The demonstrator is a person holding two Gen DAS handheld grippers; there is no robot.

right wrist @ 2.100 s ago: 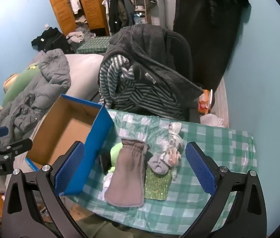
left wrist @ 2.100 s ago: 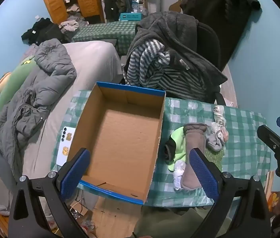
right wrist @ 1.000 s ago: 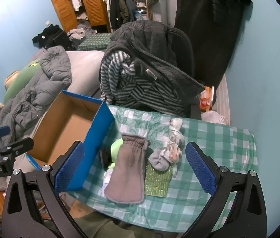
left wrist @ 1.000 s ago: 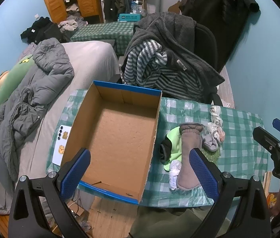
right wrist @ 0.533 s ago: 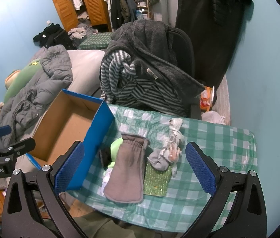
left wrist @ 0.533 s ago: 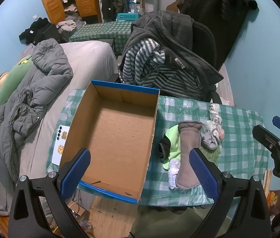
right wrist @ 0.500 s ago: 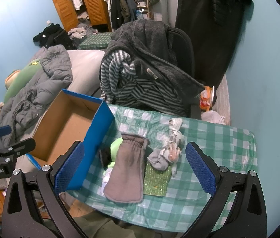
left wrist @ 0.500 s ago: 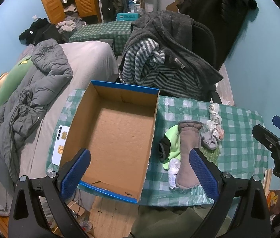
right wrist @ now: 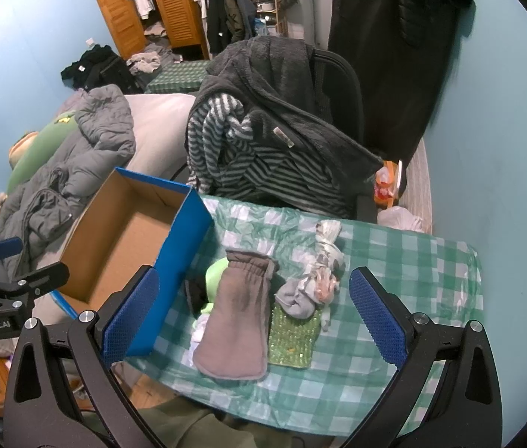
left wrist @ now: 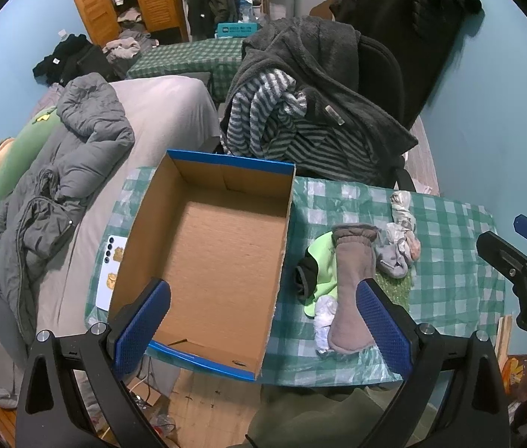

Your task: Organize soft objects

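A bed (left wrist: 158, 112) with a grey sheet fills the left of the room, a quilted grey puffer jacket (left wrist: 61, 171) sprawled along it. At the far side a black office chair (right wrist: 334, 71) stands buried under a dark fleece robe and a striped grey garment (left wrist: 263, 115), pushed close against the counter.

The counter (right wrist: 412, 261), a small one under a crumpled green-and-white checked plastic cloth, carries everything that matters. On its left sits an open cardboard box with blue outer walls (left wrist: 211, 246), nothing inside; it looks set there as the bin for the soft things, its mouth up and its right wall just beside the pile. To its left a white phone (left wrist: 108, 272) lies at the cloth's edge.

The pile sits near the counter's middle, right of the box. The largest piece is a long taupe fleece mitten (right wrist: 237, 317), cuff toward the far side, lying over a lime-green cloth (right wrist: 214, 272) and a black scrap. Just right of it are a green sequinned rectangular pouch (right wrist: 293, 339), a balled grey sock (right wrist: 295, 300) resting on its far end, and a twisted pale patterned sock (right wrist: 325, 246) running away from that.

Both tools hang above the near edge, touching nothing. The left claw (left wrist: 259, 324) is spread wide over the box's near end; the right claw (right wrist: 252, 317) is equally wide, framing the pile, so I judge the mitten is the likely first pick.
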